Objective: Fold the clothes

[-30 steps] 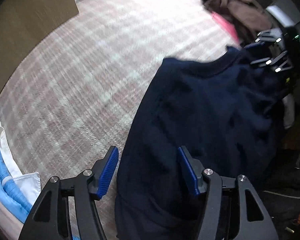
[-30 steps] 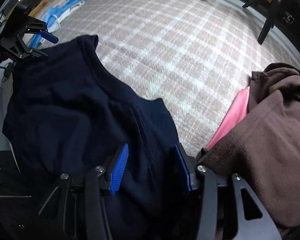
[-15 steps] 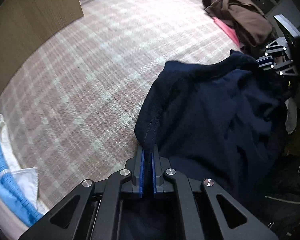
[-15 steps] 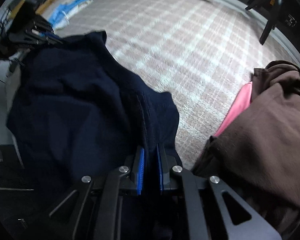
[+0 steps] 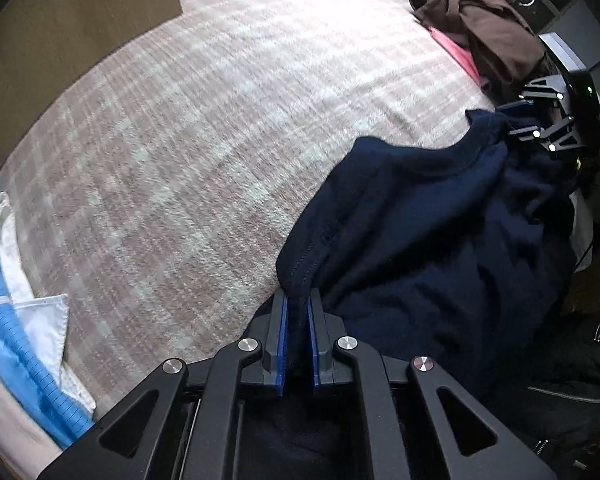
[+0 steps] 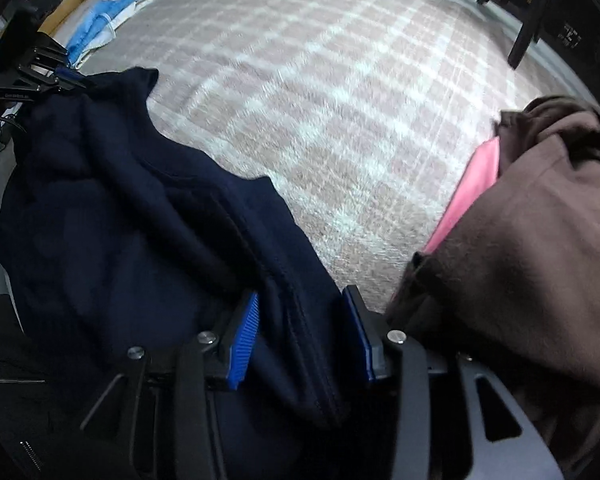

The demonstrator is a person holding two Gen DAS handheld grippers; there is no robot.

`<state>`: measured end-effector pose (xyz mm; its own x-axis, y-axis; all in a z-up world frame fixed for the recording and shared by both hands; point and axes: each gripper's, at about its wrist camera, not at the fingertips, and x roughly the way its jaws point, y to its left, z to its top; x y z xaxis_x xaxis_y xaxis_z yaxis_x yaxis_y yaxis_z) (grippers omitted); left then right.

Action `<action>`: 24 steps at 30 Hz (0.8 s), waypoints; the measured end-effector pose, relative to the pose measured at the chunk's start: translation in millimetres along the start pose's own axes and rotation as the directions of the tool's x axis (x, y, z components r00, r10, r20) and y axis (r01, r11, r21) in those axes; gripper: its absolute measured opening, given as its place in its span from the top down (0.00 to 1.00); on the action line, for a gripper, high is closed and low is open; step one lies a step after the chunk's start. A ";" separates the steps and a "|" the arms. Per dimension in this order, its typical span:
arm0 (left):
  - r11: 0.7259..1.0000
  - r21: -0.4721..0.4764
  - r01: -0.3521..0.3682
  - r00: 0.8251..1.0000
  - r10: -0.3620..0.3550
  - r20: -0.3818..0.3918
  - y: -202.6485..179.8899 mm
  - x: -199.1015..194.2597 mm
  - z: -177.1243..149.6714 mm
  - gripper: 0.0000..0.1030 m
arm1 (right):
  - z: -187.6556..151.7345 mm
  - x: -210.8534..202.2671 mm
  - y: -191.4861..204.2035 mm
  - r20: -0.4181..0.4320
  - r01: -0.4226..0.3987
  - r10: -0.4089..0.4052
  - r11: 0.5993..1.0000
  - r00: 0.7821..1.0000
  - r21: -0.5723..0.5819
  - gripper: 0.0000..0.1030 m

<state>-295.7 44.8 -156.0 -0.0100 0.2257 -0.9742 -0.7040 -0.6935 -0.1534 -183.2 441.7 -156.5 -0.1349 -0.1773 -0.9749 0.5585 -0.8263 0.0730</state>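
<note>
The left gripper [image 5: 298, 328] now pinches the navy garment's [image 5: 440, 232] edge, while the right gripper's [image 6: 304, 320] fingers are opening, releasing their corner.

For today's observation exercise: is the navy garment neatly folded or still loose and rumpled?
Loose and rumpled. The navy garment lies in uneven creases on the checked cover, one edge pinched in the left claw.
</note>
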 end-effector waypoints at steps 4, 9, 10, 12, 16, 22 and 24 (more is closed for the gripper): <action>1.000 -0.017 -0.009 1.000 0.009 0.024 -5.6 -4.1 -7.0 0.94 | -4.5 -9.2 -8.7 0.022 -0.034 0.033 0.997 0.999 0.069 0.79; 1.000 0.014 -0.020 0.997 0.019 0.072 -22.3 -25.3 -23.8 0.95 | -15.0 -33.4 5.6 0.050 0.089 -0.091 0.995 0.995 0.041 0.79; 0.999 0.025 -0.025 0.996 0.023 0.082 -26.3 -29.8 -26.6 0.95 | -15.4 -32.5 9.0 0.049 0.109 -0.110 0.994 0.993 0.028 0.79; 0.999 0.029 -0.034 0.995 0.031 0.094 -31.4 -35.4 -30.1 0.95 | -10.3 -24.9 19.5 0.040 0.146 -0.146 0.989 0.988 0.013 0.69; 0.997 0.019 -0.069 0.990 0.066 0.123 -39.8 -47.6 -39.1 0.95 | -11.6 -20.7 30.5 0.055 0.180 -0.180 0.984 0.982 0.008 0.97; 0.986 -0.086 -0.143 0.953 0.161 0.258 -8.4 -113.0 -36.4 0.96 | -35.7 -99.6 41.1 0.212 0.204 -0.216 0.976 0.953 0.078 0.96; 0.979 -0.115 -0.168 0.923 0.197 0.331 -22.6 -152.1 -48.2 0.96 | -44.4 -140.6 55.2 0.293 0.234 -0.247 0.969 0.923 0.082 0.96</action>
<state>-244.0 -6.8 -12.3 -0.3832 0.2977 -0.8744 -0.6059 -0.7955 -0.0054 -97.1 444.7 -24.7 -0.5028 -0.1161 -0.8566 0.4427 -0.8857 -0.1398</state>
